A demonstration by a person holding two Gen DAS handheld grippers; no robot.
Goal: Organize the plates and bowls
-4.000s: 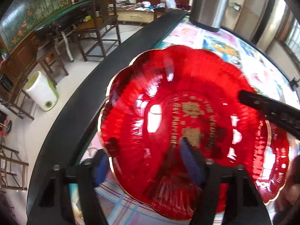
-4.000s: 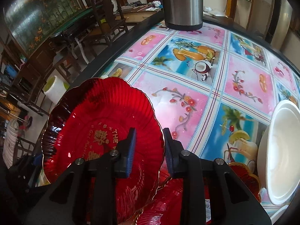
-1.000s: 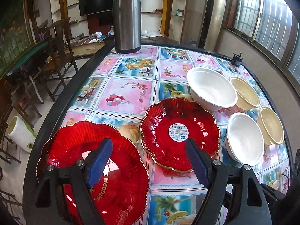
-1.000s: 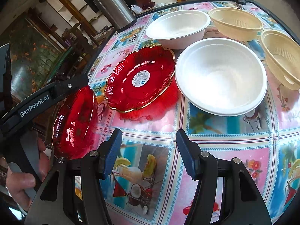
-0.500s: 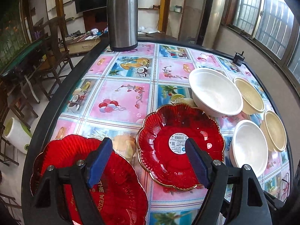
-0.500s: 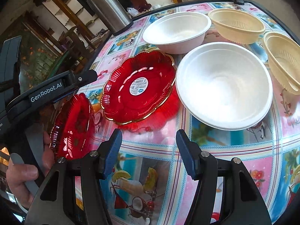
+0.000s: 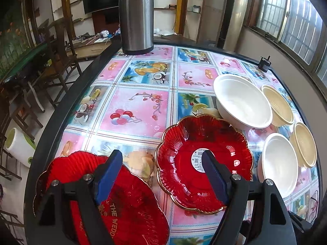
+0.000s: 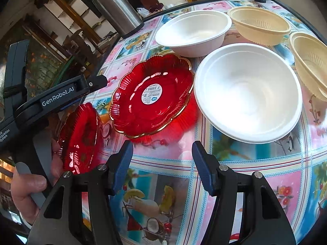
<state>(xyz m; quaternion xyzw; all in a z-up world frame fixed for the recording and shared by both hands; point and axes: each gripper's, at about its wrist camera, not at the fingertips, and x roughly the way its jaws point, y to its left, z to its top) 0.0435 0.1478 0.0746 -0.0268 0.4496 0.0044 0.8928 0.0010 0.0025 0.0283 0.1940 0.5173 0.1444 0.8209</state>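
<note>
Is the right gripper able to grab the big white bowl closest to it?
Probably yes. The right gripper is open and empty, and only bare tablecloth lies before the near white bowl.

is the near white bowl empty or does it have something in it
Empty: the near white bowl shows a bare white inside right down to its bottom, upright on the table.

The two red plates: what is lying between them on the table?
Nothing: only patterned tablecloth separates the lettered red plate from the stickered red plate, clearest in the left wrist view.
</note>
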